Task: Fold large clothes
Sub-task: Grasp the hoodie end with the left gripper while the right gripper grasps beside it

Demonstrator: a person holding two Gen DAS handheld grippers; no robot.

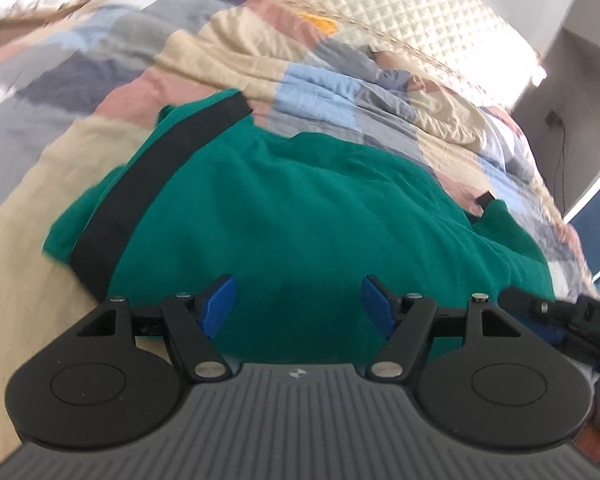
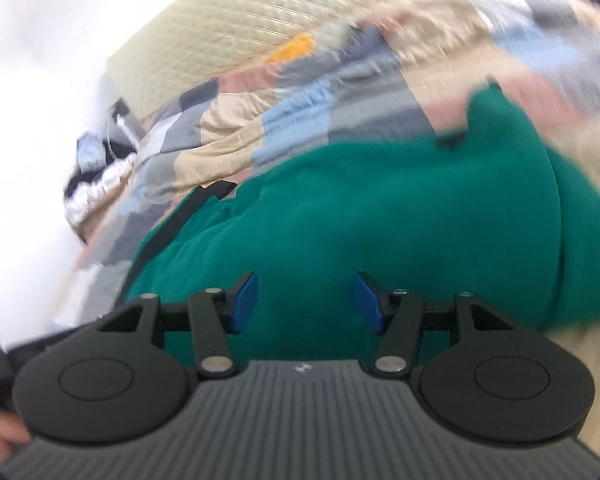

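Each fisheye view looks forward and steeply down along its own gripper, whose body fills the lower part of the frame, close over a green garment [image 1: 300, 216] that takes up the middle of both. Both share that garment, the patchwork quilt [image 1: 228, 52] across the upper part, and a cream quilted headboard [image 2: 228, 28] at the top. The right wrist view is more blurred.

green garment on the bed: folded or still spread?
Partly folded, it seems: the green garment lies bunched on the patchwork quilt, black-striped sleeve splayed out. How many layers: cannot tell.
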